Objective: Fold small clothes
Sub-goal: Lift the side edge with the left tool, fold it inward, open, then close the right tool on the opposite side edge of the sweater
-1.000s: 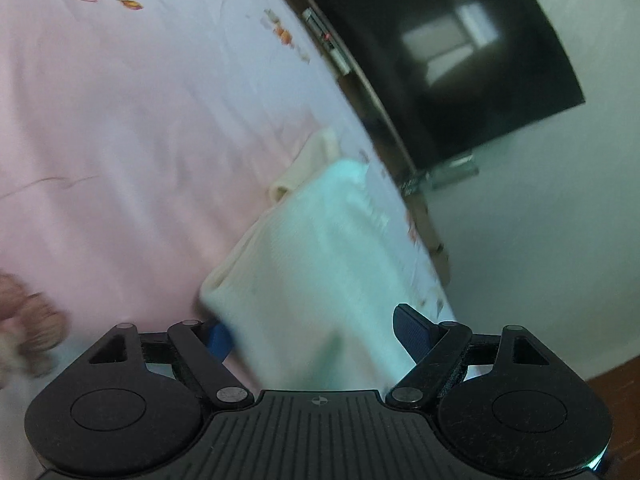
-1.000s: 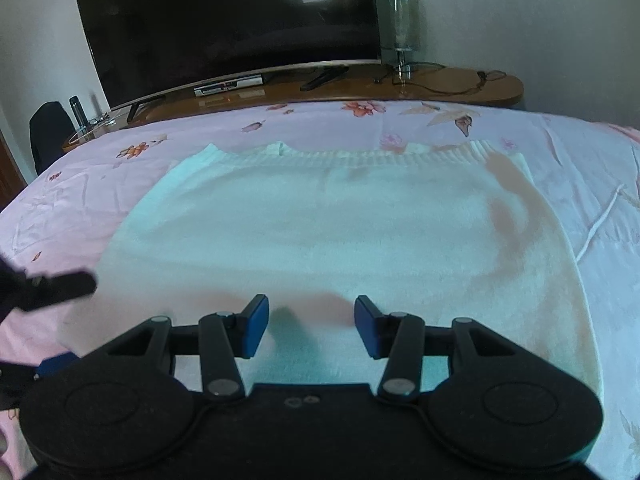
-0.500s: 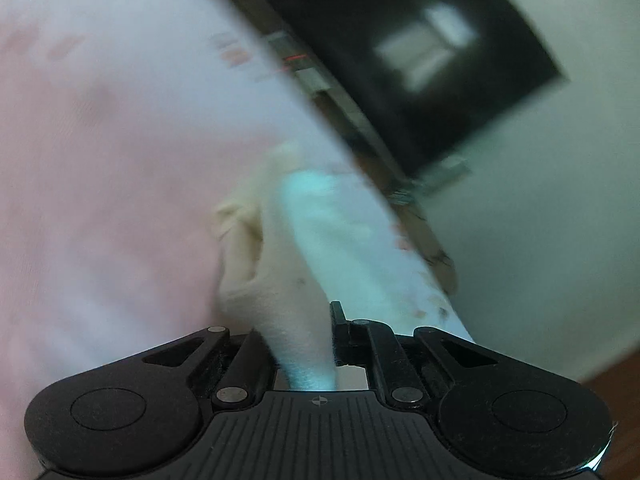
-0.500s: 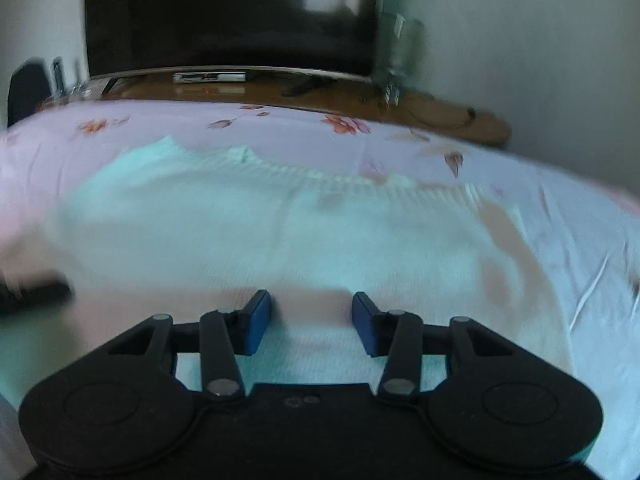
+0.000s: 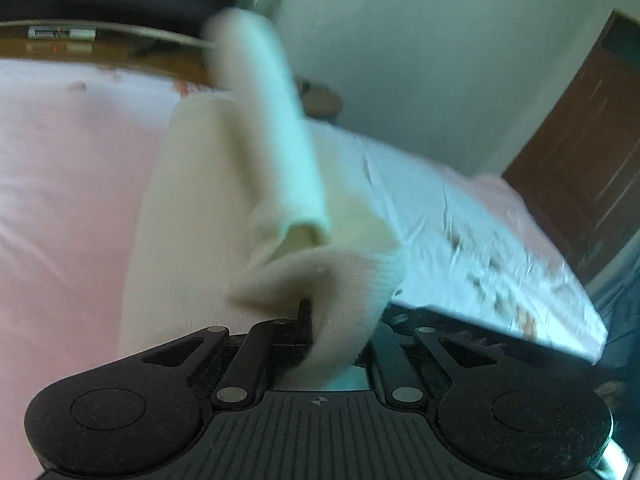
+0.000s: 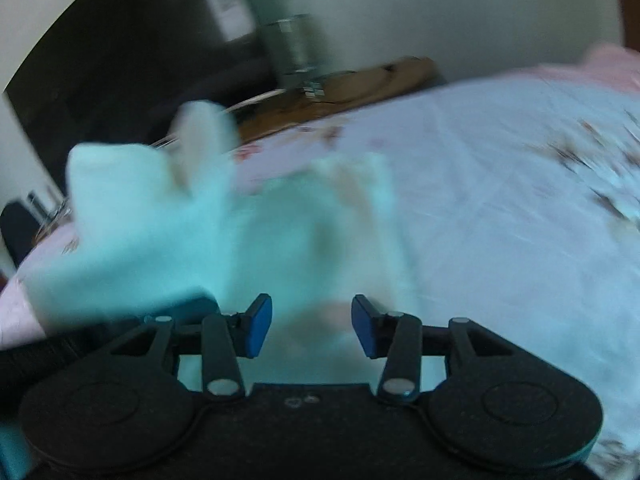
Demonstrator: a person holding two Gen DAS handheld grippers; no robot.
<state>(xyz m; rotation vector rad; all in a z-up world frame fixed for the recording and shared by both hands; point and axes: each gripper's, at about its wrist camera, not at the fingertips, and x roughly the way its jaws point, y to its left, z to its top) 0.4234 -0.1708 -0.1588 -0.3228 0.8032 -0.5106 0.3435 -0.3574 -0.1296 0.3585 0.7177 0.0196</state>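
Sweater point(image 5: 224, 208) edge clamped in left gripper point(image 5: 320, 320) jaws; right gripper point(image 6: 312, 328) jaws apart.

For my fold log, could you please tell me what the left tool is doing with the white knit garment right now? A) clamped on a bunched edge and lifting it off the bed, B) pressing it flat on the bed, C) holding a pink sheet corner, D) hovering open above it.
A: the left tool is shut on a bunched edge of the white knit garment, which rises off the pink bed sheet.
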